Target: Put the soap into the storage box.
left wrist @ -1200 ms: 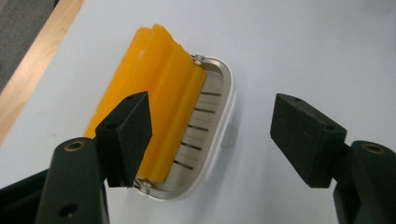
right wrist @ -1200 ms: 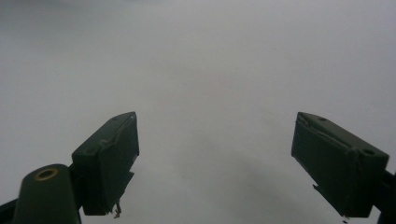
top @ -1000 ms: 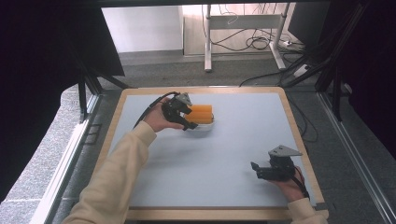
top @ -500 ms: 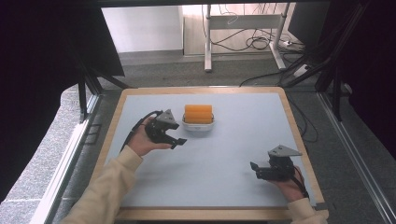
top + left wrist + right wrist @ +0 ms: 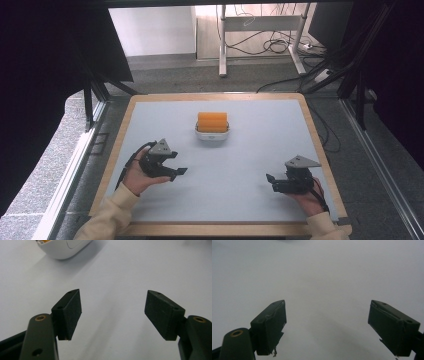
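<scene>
The left tongs (image 5: 179,171) stand wide apart with nothing between them, held low over the counter (image 5: 250,150) near its left edge, about halfway down. In the left gripper view the two black pads (image 5: 71,310) frame only bare pale surface, and the white dish (image 5: 63,248) sits beyond them, off toward the upper left corner of that view, so the tongs do not point straight at it. From above, that white dish (image 5: 212,134) lies toward the far edge, roughly midway between the left and right edges, with an orange block (image 5: 212,121) sitting in it; the block's long side runs parallel to the far edge. The dish is ahead and to the right of the left tongs, near but clearly apart.

The right tongs (image 5: 270,178) are spread open too and empty, close to the near right corner, tips turned toward the left edge. The dish lies well apart from them, farther than from the left pair.

I'd judge the left hand the nearer one for any reach, needing a turn to the right to line up with the dish
</scene>
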A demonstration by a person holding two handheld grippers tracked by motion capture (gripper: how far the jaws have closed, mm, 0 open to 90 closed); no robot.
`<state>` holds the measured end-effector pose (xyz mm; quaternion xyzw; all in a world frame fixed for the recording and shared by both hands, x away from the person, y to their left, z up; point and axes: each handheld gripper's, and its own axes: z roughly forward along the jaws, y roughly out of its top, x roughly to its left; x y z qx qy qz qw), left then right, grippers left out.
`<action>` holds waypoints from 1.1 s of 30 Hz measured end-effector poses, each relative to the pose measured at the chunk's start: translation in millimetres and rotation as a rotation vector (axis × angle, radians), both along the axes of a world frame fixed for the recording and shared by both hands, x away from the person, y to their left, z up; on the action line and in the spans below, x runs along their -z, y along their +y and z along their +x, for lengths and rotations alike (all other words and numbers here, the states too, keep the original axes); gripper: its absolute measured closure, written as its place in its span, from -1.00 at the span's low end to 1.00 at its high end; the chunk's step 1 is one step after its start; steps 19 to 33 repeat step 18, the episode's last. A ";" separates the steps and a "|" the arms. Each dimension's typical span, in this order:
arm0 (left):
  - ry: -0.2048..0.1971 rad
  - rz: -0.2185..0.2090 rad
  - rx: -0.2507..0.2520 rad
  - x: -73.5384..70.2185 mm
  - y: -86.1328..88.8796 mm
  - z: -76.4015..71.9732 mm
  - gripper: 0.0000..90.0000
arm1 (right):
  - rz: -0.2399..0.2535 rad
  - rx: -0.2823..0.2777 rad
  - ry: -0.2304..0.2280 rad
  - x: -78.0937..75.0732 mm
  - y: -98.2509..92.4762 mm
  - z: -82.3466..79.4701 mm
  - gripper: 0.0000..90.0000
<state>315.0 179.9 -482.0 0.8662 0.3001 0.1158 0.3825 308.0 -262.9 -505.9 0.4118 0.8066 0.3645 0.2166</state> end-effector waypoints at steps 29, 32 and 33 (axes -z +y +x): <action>0.006 0.021 -0.005 7.7 -3.1 -0.7 -0.35 | -0.007 0.003 -0.023 -3.6 0.9 -2.9 -0.65; 0.006 0.021 -0.005 7.7 -3.1 -0.7 -0.35 | -0.007 0.003 -0.023 -3.6 0.9 -2.9 -0.65; 0.006 0.021 -0.005 7.7 -3.1 -0.7 -0.35 | -0.007 0.003 -0.023 -3.6 0.9 -2.9 -0.65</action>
